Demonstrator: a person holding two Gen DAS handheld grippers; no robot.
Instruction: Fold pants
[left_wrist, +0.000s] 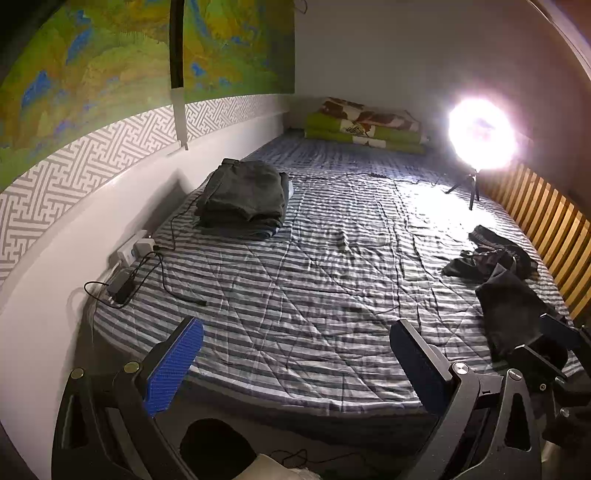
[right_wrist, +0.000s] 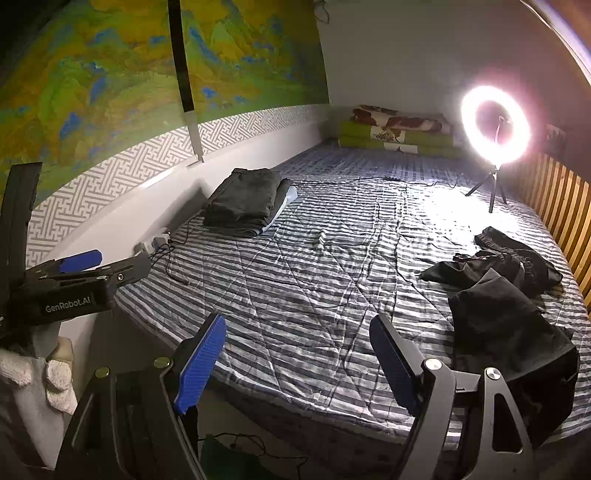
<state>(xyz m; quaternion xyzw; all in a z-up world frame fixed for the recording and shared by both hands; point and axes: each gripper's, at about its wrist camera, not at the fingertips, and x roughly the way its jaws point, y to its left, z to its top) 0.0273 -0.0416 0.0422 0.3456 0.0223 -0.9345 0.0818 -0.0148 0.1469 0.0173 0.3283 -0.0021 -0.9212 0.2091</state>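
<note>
Crumpled black pants (left_wrist: 506, 284) (right_wrist: 506, 306) lie on the right side of the striped bed (left_wrist: 295, 280) (right_wrist: 314, 288), one leg reaching toward the near edge. A stack of folded dark pants (left_wrist: 243, 195) (right_wrist: 243, 201) rests by the left wall. My left gripper (left_wrist: 295, 354) hovers open over the bed's near edge, empty, well left of the crumpled pants. In the right wrist view my right gripper (right_wrist: 297, 354) is open and empty too, with the pants just to its right. The left gripper (right_wrist: 79, 275) also shows at the left there, held by a gloved hand (right_wrist: 55, 376).
A lit ring light on a small tripod (left_wrist: 480, 136) (right_wrist: 495, 127) stands at the far right of the bed. A power strip (left_wrist: 135, 247), a charger and black cables lie along the left wall. Folded green blankets (left_wrist: 365, 127) sit at the head. A wooden slatted rail (left_wrist: 546, 229) borders the right side.
</note>
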